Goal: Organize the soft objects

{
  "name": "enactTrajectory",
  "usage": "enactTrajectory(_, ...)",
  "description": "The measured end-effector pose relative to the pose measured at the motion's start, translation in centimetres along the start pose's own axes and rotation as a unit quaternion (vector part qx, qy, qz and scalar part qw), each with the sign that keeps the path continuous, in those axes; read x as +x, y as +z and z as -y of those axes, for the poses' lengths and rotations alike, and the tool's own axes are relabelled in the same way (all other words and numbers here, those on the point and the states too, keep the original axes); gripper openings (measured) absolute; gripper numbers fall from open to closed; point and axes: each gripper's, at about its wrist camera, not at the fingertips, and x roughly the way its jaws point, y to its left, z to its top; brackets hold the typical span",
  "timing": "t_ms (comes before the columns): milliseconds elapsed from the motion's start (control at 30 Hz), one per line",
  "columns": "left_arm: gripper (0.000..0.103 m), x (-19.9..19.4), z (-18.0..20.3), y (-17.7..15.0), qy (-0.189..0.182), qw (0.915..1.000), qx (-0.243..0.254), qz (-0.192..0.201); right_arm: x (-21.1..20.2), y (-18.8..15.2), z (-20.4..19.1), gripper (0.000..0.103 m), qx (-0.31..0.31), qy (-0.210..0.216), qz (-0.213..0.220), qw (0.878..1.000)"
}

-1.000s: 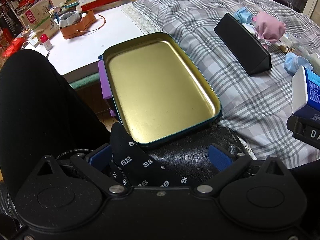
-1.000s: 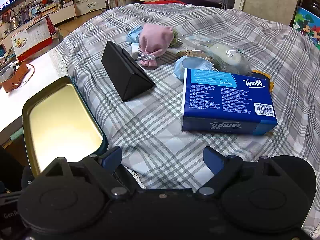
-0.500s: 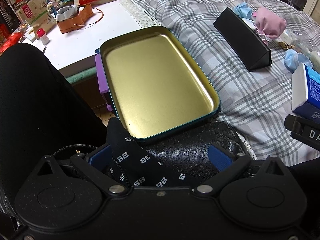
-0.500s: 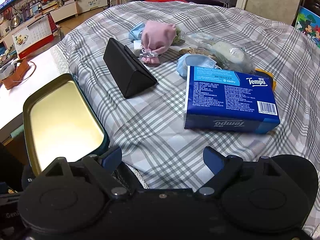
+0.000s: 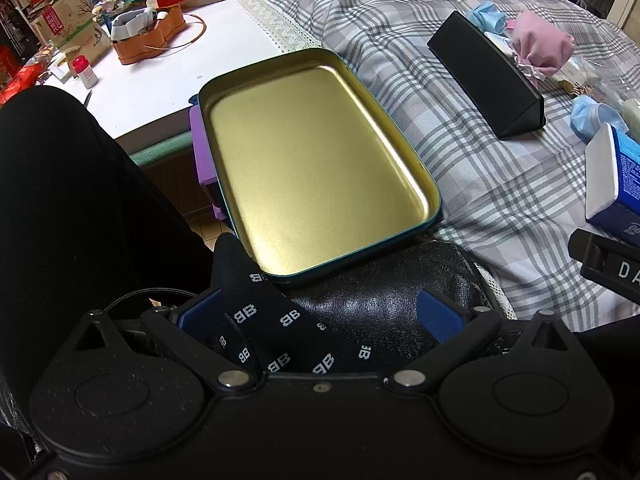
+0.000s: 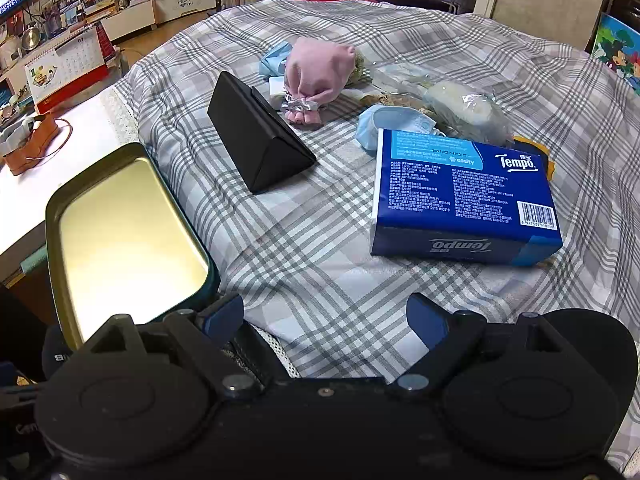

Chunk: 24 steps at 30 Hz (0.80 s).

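Observation:
A gold-lined tin tray [image 5: 416,168] lies open at the edge of the plaid-covered table, also in the right wrist view [image 6: 54,216]. A black sock with white logos [image 5: 264,312] lies between my left gripper's [image 5: 316,312] open fingers, just short of the tray's near rim. My right gripper [image 6: 326,316] is open and empty above the plaid cloth. On the cloth lie a pink pouch [image 6: 320,72], a blue face mask [image 6: 390,122] and a blue Tempo tissue pack [image 6: 464,196].
A black triangular case [image 6: 256,148] stands between tray and pouch. A plastic bag [image 6: 460,108] lies behind the tissue pack. A white side table [image 5: 160,76] with an orange box [image 5: 148,36] is at the left. A black leather seat [image 5: 380,292] sits under the tray's near edge.
Both grippers have shifted slightly; the tray sits a little farther and more to the right in the left wrist view. The sock stays between the left fingers. Nothing was grasped or released.

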Motion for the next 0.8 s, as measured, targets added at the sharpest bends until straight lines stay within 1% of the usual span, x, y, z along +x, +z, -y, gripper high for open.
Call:
enactTrajectory(500, 0.099, 0.3, 0.2, 0.0, 0.001, 1.0, 0.005, -0.008, 0.3, 0.0, -0.1, 0.088, 0.001, 0.005, -0.01, 1.0)
enactTrajectory(800, 0.099, 1.0, 0.4, 0.1, -0.005, 0.9997, 0.012, -0.018, 1.1, 0.1, 0.0, 0.088, 0.008, 0.015, -0.03, 0.999)
